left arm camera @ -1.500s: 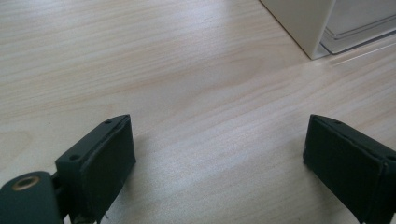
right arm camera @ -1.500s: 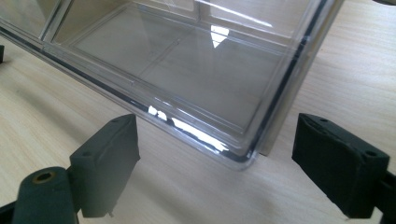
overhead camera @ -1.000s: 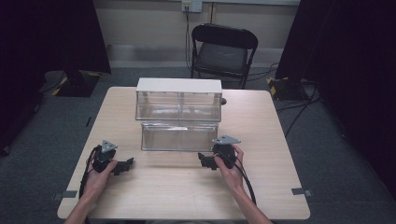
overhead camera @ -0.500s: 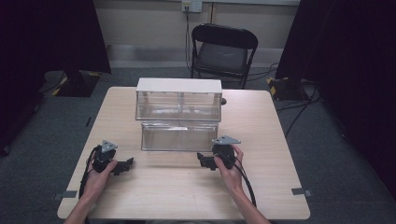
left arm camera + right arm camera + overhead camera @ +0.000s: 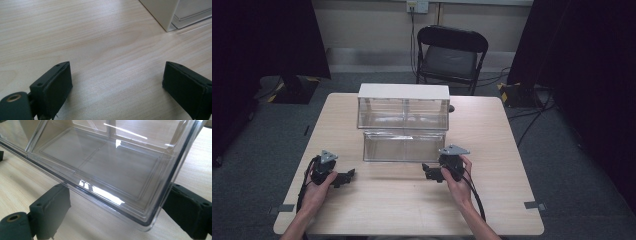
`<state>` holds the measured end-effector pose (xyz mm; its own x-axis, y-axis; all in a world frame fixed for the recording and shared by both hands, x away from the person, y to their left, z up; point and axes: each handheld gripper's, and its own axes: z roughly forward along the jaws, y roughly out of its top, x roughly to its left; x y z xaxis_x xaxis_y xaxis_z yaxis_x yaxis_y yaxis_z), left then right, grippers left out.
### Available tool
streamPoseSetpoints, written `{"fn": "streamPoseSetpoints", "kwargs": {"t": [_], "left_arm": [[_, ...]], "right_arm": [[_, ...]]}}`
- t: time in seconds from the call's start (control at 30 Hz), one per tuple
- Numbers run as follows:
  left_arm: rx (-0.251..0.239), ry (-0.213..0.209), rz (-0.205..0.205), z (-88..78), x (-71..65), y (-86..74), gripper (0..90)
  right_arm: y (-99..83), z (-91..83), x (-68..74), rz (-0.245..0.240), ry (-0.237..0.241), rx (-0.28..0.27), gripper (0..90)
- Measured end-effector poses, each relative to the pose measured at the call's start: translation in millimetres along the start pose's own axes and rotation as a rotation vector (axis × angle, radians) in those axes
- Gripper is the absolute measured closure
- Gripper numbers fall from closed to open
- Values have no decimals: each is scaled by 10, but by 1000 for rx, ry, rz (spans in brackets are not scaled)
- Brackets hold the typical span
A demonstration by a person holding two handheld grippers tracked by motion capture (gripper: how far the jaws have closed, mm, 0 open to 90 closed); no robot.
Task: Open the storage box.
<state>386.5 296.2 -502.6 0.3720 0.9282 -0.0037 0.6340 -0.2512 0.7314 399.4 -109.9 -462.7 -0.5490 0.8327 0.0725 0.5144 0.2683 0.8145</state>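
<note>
A: Grippers from above? 
B: Left gripper (image 5: 343,178) and right gripper (image 5: 431,173) rest near the clear drawer (image 5: 404,146), pulled out of its white-topped cabinet (image 5: 403,91).

A: Left gripper view? 
B: Jaws spread over bare table (image 5: 100,50).

A: Right? 
B: Jaws wide, flanking the drawer's corner (image 5: 147,221).

Bare table (image 5: 382,200) lies open between both tools; the clear drawer (image 5: 404,146) blocks forward.

Table (image 5: 492,200) pale wood grain. Clear drawer (image 5: 404,146), clear cabinet (image 5: 402,112) with white top. Both grippers black, grey top plates: left gripper (image 5: 343,178), right gripper (image 5: 430,173). Far chair (image 5: 451,55) black.
</note>
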Motion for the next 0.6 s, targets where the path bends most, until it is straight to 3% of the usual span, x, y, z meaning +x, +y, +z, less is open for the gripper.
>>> {"fn": "streamPoseSetpoints", "kwargs": {"t": [0.6], "left_arm": [[0,-1,-1,0,-1,0,83]], "right_arm": [[5,-31,15,-8,-2,0,93]]}}
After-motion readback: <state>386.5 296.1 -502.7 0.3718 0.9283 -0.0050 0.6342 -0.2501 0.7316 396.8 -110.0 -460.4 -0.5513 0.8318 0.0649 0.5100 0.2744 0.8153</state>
